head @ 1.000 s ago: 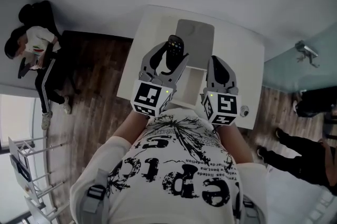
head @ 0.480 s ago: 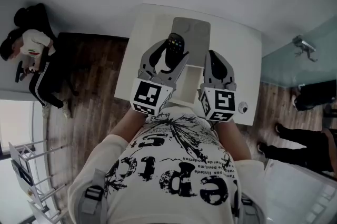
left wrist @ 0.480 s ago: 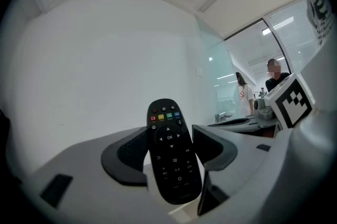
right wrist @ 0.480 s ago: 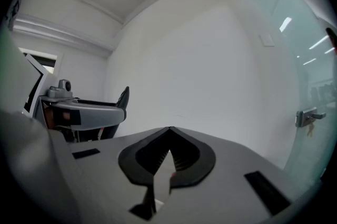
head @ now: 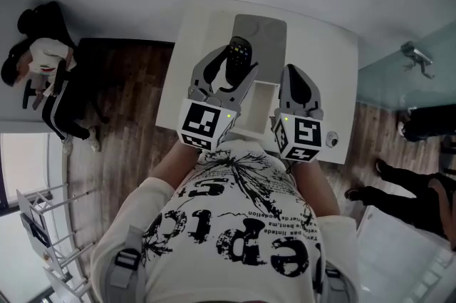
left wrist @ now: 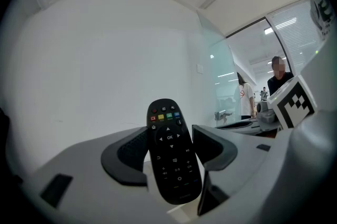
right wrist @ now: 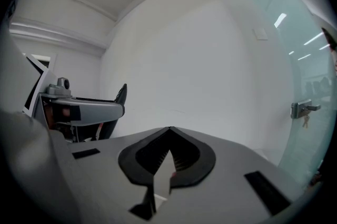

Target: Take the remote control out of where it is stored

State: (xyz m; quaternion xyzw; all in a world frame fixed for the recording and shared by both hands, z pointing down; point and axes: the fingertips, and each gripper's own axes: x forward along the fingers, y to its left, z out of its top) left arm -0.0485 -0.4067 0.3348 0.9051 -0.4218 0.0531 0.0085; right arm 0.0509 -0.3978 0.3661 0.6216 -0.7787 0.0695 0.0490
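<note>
The black remote control (head: 236, 55) (left wrist: 171, 152) stands upright between the jaws of my left gripper (head: 229, 70) (left wrist: 171, 146), buttons facing the camera, with both pads pressed on its sides. It hangs above the white table (head: 324, 52), over the near end of a grey pad (head: 269, 34). My right gripper (head: 297, 77) (right wrist: 169, 132) is beside it on the right, shut with nothing in it. In the right gripper view the remote (right wrist: 122, 95) shows edge-on at the left.
A white open box or drawer (head: 260, 105) lies below the grippers at the table's near edge. A small round object (head: 331, 141) sits at the near right corner. A glass wall with a door handle (head: 415, 68) is to the right. People stand at the left (head: 46, 59) and right (head: 420, 198).
Both grippers keep almost the same place, the remote still held in the left one. The head view has drifted a little, so the table sits slightly higher in the picture.
</note>
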